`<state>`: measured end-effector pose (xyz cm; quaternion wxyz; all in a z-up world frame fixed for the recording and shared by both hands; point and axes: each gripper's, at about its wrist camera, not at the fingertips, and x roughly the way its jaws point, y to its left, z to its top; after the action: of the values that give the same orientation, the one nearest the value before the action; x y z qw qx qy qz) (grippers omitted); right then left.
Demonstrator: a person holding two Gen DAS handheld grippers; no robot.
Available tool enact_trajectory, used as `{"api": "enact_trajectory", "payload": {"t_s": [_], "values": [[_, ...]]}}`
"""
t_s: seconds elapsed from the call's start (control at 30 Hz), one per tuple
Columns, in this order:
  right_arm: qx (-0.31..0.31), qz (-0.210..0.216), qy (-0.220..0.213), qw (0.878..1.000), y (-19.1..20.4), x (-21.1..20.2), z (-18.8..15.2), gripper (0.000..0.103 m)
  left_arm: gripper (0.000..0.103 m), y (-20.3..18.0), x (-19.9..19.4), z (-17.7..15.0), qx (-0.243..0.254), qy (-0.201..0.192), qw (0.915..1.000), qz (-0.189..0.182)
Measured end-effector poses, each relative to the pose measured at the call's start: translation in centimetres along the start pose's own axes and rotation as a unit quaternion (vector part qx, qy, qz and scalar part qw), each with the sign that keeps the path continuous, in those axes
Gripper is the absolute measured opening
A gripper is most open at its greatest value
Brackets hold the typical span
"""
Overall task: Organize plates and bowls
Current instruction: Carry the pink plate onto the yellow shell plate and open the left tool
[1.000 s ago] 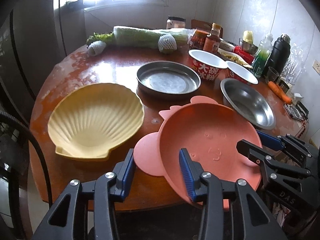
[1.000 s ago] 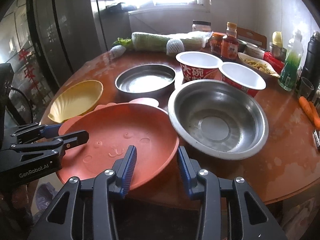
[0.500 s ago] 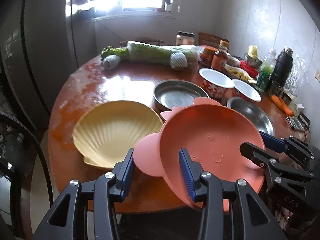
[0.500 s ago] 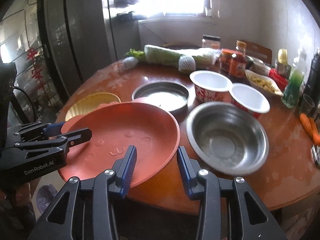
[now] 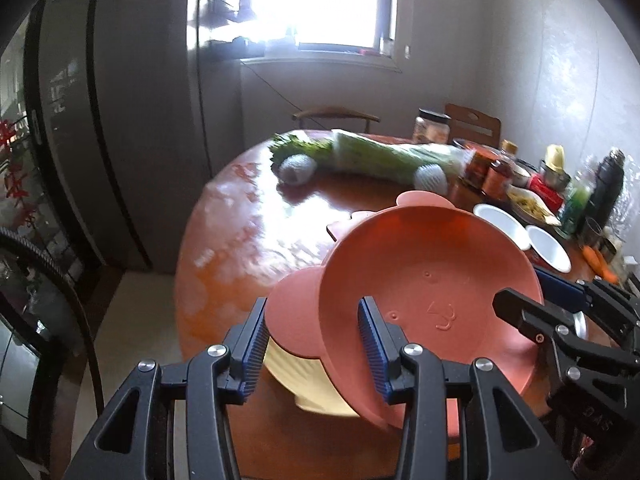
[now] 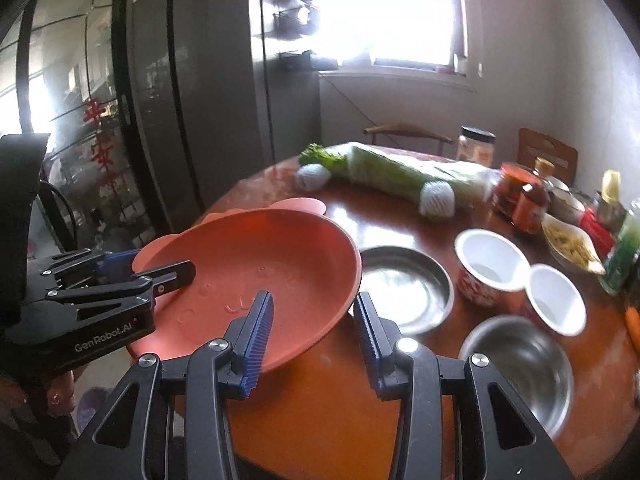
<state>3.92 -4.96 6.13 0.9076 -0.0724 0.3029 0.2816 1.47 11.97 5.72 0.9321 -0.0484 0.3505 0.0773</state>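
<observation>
A salmon-pink plate with ears [image 5: 432,280] [image 6: 260,268] hangs tilted above the round wooden table [image 5: 240,240], held from both sides. My left gripper [image 5: 314,344] is shut on its left rim by an ear. My right gripper [image 6: 314,332] is shut on the near right rim. Under the pink plate a yellow shell-shaped plate [image 5: 292,376] lies on the table, mostly hidden. A shallow steel plate [image 6: 404,288], a steel bowl [image 6: 524,364] and two white paper bowls [image 6: 492,264] [image 6: 556,300] stand to the right.
A long cabbage [image 6: 400,172] and two netted fruits [image 6: 436,200] lie at the table's far side. Jars, sauce bottles [image 6: 528,204], a thermos [image 5: 608,184] and a carrot [image 5: 596,260] crowd the right edge. A dark refrigerator [image 6: 192,100] stands left, with chairs behind the table.
Both grippers have lifted the pink plate off the table and carried it left, over the yellow shell plate. Both cameras have tilted upward, showing more wall and window.
</observation>
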Motion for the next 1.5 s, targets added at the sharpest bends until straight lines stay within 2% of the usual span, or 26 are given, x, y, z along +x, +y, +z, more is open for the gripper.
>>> {"api": "enact_trajectory", "payload": {"t_s": [0.2,0.5,1.0,1.37,1.5], "values": [[0.001,0.001,0.002,1.000,1.6,2.6,1.2,0.044,0.044,2.1,2.1,0.8,-0.007,0.008,0.9999,0.009],[0.003,0.004,0.037,0.999,2.6,5.9,-0.3,0.044,0.044,3.5,5.8,0.0,-0.012,0.030,0.9994,0.011],[0.006,0.009,0.080,0.997,2.4,8.4,-2.6,0.045,0.046,2.9,9.0,-0.1,-0.001,0.038,0.9990,0.025],[-0.028,-0.005,0.092,0.995,3.3,9.1,-3.3,0.046,0.048,2.8,10.5,-0.2,0.004,0.048,0.9983,0.032],[-0.031,-0.006,0.092,0.995,3.5,8.8,-3.3,0.046,0.048,2.7,10.7,-0.3,0.013,0.046,0.9977,0.047]]}}
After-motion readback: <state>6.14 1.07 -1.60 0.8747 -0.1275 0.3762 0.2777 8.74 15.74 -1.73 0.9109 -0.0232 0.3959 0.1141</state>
